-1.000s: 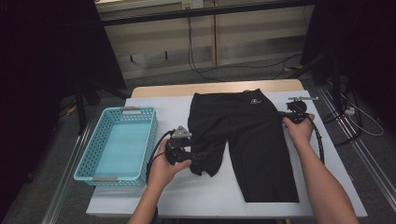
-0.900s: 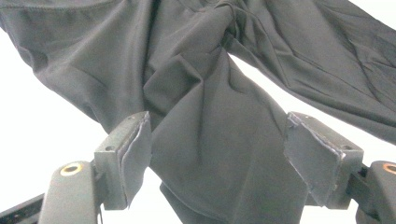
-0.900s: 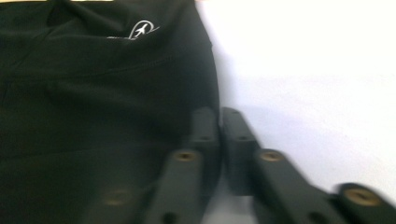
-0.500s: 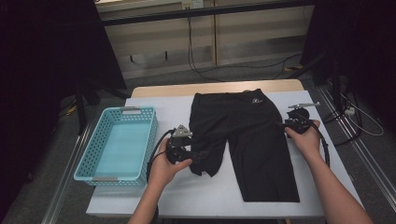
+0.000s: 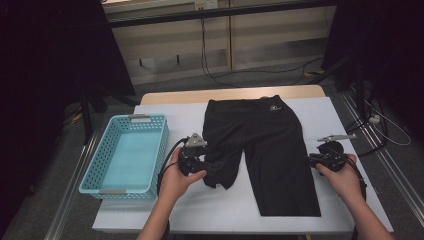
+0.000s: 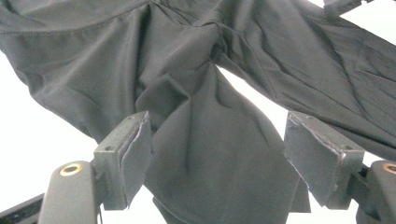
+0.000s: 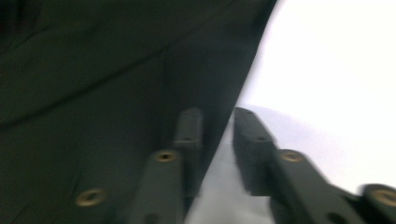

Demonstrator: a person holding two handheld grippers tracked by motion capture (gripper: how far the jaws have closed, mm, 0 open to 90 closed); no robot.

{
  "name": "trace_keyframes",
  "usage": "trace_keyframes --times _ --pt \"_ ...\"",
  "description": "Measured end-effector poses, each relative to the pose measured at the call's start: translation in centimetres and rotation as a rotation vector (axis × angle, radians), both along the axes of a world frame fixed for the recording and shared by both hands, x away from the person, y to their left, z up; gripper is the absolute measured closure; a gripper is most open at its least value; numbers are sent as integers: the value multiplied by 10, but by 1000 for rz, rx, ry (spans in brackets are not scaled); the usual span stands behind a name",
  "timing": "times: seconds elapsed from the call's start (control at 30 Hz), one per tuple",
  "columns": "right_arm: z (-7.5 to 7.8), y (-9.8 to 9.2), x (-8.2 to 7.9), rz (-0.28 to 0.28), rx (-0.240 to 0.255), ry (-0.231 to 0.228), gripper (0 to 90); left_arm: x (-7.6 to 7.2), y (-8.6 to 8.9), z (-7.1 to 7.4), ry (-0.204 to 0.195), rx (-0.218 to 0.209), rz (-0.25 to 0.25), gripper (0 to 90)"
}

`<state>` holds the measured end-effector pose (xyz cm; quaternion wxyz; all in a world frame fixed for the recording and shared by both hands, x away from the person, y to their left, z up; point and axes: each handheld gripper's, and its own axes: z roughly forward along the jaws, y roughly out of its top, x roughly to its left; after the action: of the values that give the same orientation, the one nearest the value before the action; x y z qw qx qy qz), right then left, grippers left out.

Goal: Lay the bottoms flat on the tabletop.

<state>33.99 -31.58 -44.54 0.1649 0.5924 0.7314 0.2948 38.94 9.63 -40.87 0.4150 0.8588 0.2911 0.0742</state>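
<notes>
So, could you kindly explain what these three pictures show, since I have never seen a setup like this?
A person works at a white table with a hand-held gripper in each hand. The high view looks down from above; the other two come from cameras riding on the grippers. Black shorts lie spread on the table beside a light blue basket. The left gripper sits at one crumpled leg of the shorts, its jaws wide apart with cloth lying between them, not pinched. The right gripper is at the outer edge of the other leg, jaws just closing, narrowly apart over that edge.

right claw blurred, shorts cropped
</notes>
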Motion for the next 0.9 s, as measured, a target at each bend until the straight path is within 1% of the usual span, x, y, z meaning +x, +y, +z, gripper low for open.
trace_keyframes --times 0.07,0.13,0.17,0.2,0.27,0.33,0.53,0.63,0.77,0.83,0.87,0.9 --pt "0 2 -9 14 18 11 775 0 0 0 1 3 -1 242" --pt "0 3 -15 21 3 2 831 0 -1 0 2 4 3 241" --pt "-1 4 -17 26 1 -9 875 0 -1 0 3 5 1 241" --pt "-1 3 -18 28 14 -10 900 0 -2 0 2 8 0 241" --pt "-3 -1 -19 27 43 -19 900 -1 -3 0 0 10 -3 241" --pt "-3 -5 -18 25 48 -16 900 -2 -3 1 3 9 -6 239" --pt "0 -24 -19 -10 20 -23 900 -3 -2 1 3 8 0 238" --pt "1 -32 -20 -33 21 -26 900 -3 -2 1 2 12 -4 237" --pt "-1 -36 -21 -35 36 -25 900 -4 -2 1 6 11 -5 235" --pt "-3 -35 -21 -17 26 -28 900 -5 -2 1 7 11 -4 234" --pt "-2 -33 -22 -15 14 -32 861 -5 -2 1 8 11 -4 234" --pt "-1 -32 -22 -10 -11 -45 806 -5 -2 1 8 12 -4 233"
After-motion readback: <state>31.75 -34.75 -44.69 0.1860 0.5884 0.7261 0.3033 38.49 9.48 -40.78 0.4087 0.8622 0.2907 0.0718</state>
